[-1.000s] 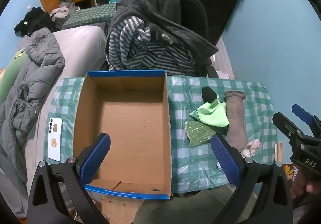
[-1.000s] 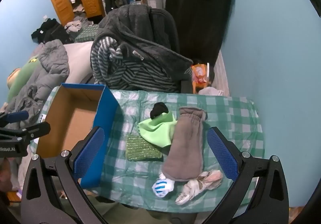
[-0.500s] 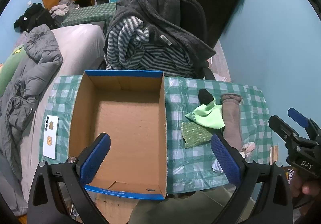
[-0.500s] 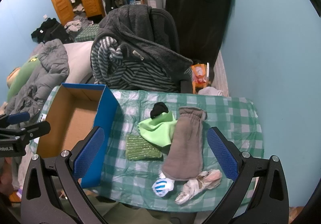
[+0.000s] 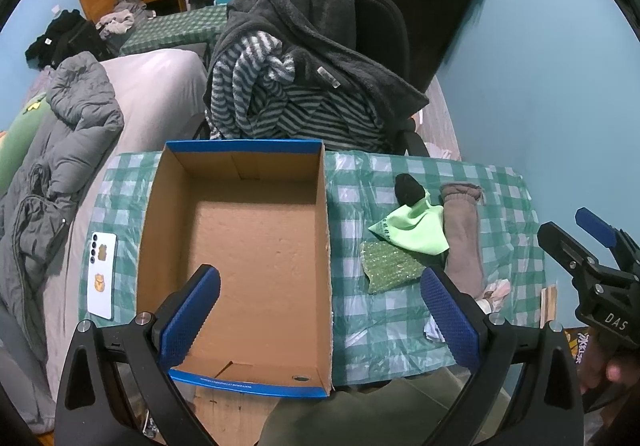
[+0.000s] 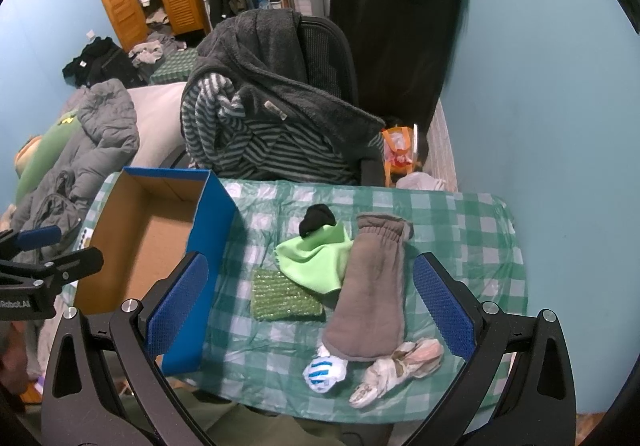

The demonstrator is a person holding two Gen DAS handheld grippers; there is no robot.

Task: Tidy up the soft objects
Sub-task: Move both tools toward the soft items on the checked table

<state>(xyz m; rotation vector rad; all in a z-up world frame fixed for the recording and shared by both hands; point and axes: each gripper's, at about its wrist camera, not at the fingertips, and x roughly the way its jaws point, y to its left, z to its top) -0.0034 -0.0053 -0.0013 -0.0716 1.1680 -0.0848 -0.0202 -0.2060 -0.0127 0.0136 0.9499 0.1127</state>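
Note:
An empty blue-edged cardboard box [image 5: 248, 246] sits on the green checked table; it also shows in the right wrist view [image 6: 148, 238]. Right of it lie a grey-brown mitten [image 6: 372, 290], a light green cloth [image 6: 316, 258], a black sock [image 6: 316, 218], a green sparkly pad [image 6: 284, 296], a white and blue sock ball [image 6: 322, 372] and a pale crumpled sock [image 6: 400, 366]. My left gripper [image 5: 320, 310] is open and empty above the box's near side. My right gripper [image 6: 310, 310] is open and empty above the soft things.
A white phone [image 5: 102, 274] lies on the table left of the box. A chair piled with a dark fleece and striped clothing [image 5: 304, 86] stands behind the table. A bed with a grey jacket [image 5: 60, 150] is at the left. A blue wall [image 6: 560, 126] is at the right.
The left gripper has drawn back and up a little, so the box and table look smaller. The right gripper has barely moved. Nothing on the table has moved.

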